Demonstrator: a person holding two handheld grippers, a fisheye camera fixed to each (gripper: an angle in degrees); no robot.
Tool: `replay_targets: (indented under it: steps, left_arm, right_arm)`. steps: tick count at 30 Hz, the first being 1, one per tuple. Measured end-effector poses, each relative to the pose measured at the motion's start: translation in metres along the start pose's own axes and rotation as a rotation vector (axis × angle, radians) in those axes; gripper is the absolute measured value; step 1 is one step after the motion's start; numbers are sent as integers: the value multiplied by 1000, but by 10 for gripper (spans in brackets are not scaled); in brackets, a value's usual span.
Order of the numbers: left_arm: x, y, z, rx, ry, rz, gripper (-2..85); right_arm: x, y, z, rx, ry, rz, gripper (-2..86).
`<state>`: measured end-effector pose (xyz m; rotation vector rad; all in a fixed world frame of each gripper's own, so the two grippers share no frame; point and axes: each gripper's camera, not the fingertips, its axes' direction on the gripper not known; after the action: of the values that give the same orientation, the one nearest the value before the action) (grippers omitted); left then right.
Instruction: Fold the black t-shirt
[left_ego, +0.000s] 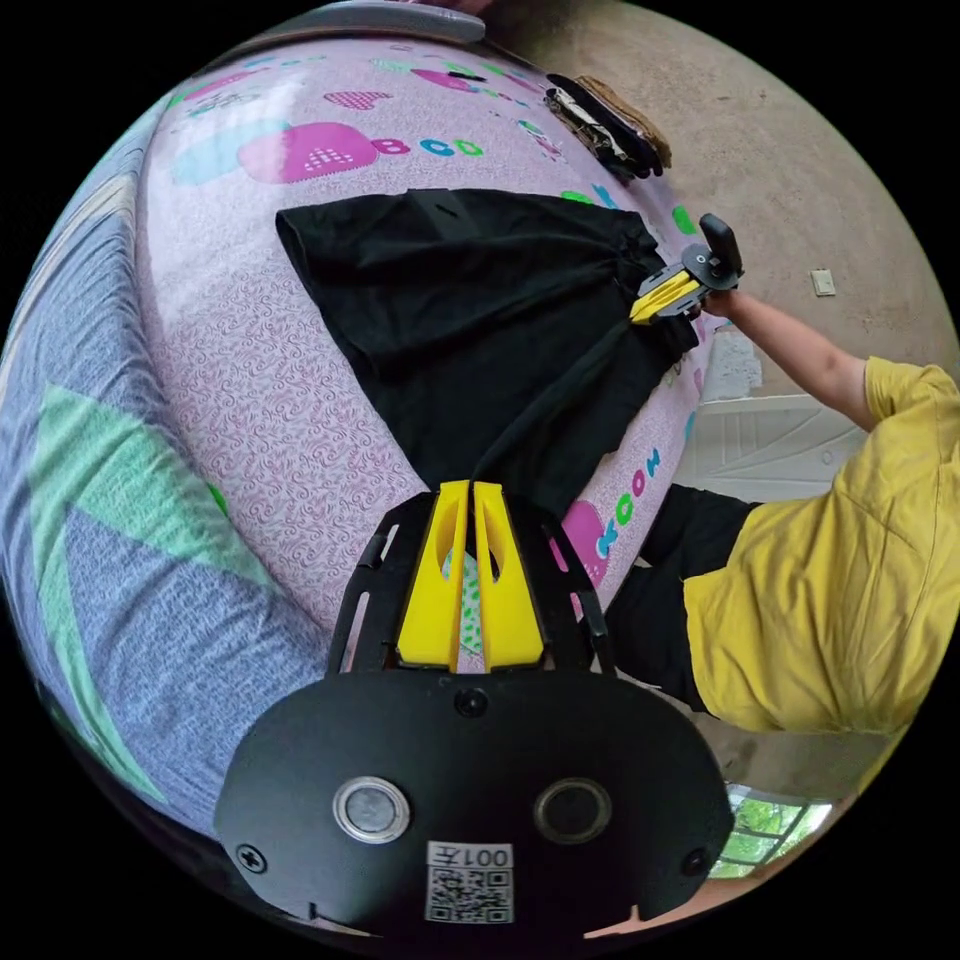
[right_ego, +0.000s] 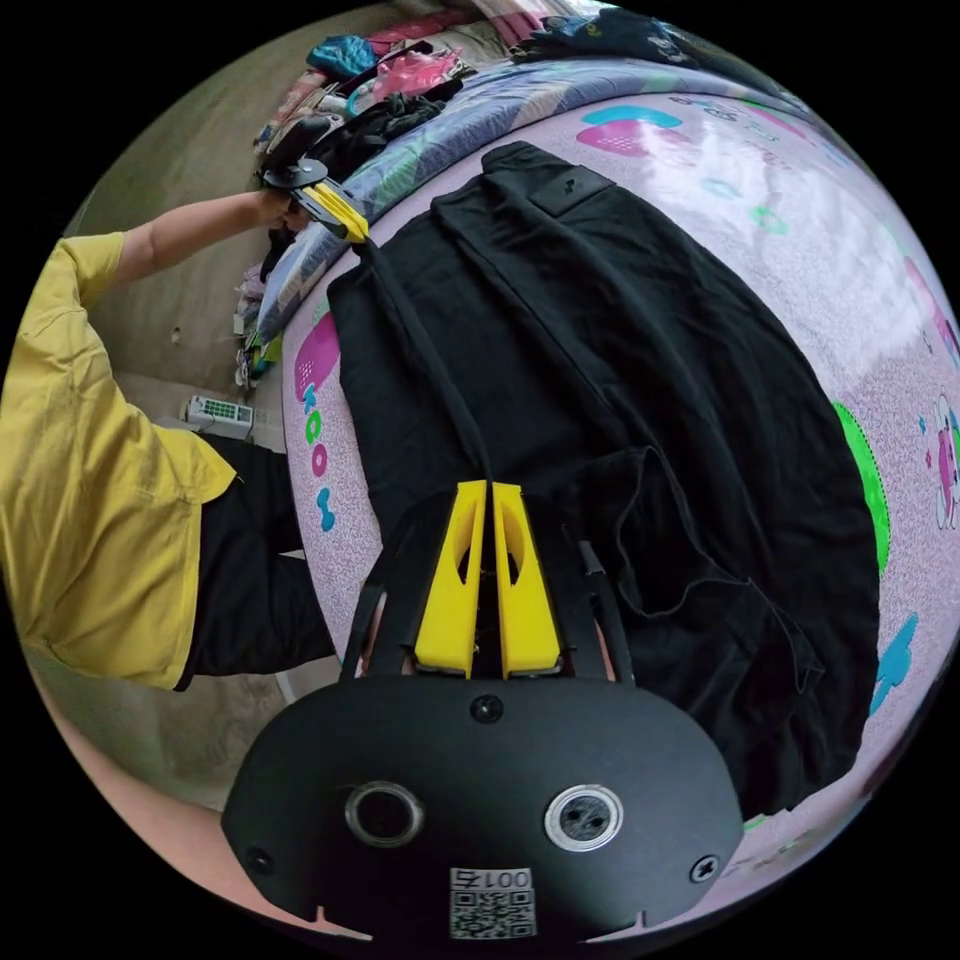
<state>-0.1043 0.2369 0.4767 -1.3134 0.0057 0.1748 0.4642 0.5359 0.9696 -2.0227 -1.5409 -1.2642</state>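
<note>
The black t-shirt (left_ego: 470, 300) lies spread on a pink patterned bed cover (left_ego: 270, 400). My left gripper (left_ego: 470, 487) is shut on the shirt's near edge, which runs taut as a dark band to my right gripper (left_ego: 640, 312). In the right gripper view the same shirt (right_ego: 650, 400) covers the bed, with its collar tag at the far end. My right gripper (right_ego: 488, 485) is shut on the shirt's edge, and the stretched band leads up to my left gripper (right_ego: 358, 238), held by the person's hand.
A person in a yellow shirt (left_ego: 830, 580) and dark trousers stands at the bed's side. A blue and green blanket (left_ego: 90, 520) lies beside the pink cover. A pile of clothes (right_ego: 390, 80) lies at the bed's far end. A dark object (left_ego: 610, 125) rests near the bed's edge.
</note>
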Motion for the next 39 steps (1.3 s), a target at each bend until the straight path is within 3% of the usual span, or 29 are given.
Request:
replay_targets:
  steps: [8, 11, 15, 21, 27, 30, 35, 39]
  left_arm:
    - [-34, -32, -9, -50, -37, 36, -14]
    - [-46, -34, -18, 38, -30, 0, -14]
    - [-66, -30, -29, 133, 7, -89, -12]
    - [-98, -20, -35, 82, 141, -257, -13]
    - [-76, -4, -67, 225, -24, -280, -12]
    - [-41, -4, -72, 313, -34, -203, -12]
    - [3, -11, -45, 336, 44, -116, -12]
    - [27, -18, -7, 237, -1, -66, -13]
  right_arm:
    - [12, 16, -12, 10, -28, 34, 8]
    - [14, 23, -19, 19, -35, 48, 12]
    - [17, 33, -32, 55, -55, 79, 19]
    - [18, 53, -61, 166, -67, 118, 27]
    - [5, 85, -101, 337, -51, 153, 13]
    - [10, 135, -129, 484, -31, 303, 11]
    - [16, 263, -158, 743, 30, 733, 6]
    - [12, 312, -153, 752, 10, 872, 4]
